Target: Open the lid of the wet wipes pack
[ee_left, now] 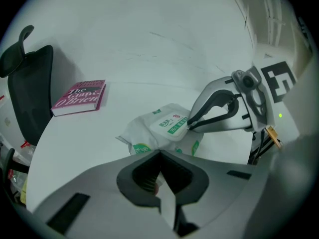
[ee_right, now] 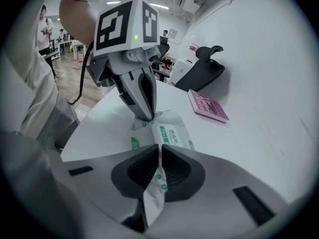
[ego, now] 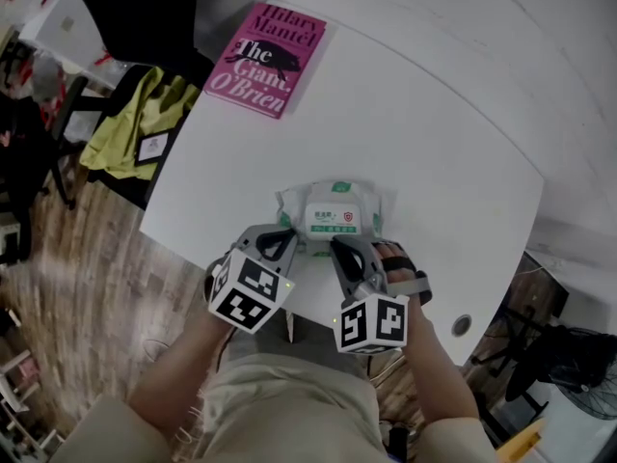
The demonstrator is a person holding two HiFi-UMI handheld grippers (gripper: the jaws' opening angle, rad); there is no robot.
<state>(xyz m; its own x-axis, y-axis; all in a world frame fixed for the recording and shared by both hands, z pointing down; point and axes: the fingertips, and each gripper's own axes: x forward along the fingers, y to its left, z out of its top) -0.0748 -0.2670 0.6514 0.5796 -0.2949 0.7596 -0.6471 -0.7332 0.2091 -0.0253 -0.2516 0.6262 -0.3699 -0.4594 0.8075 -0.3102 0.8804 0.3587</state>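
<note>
The white wet wipes pack [ego: 331, 199] lies near the front edge of the white table [ego: 434, 143], its flat lid [ego: 334, 220] facing up and down flat. My left gripper [ego: 286, 242] is shut on the pack's near left wrapper edge. In the left gripper view its jaws [ee_left: 159, 152] pinch a white flap. My right gripper [ego: 339, 249] is shut on the near wrapper edge beside the lid. The right gripper view shows thin film with green marks clamped between its jaws [ee_right: 159, 147]. Each gripper shows in the other's view: the right gripper [ee_left: 189, 126], the left gripper [ee_right: 147, 117].
A pink book [ego: 265, 61] lies at the table's far left corner. A black chair [ego: 125, 8] with a yellow-green cloth [ego: 135, 123] stands off the table's left side. The table's front edge runs just under both grippers.
</note>
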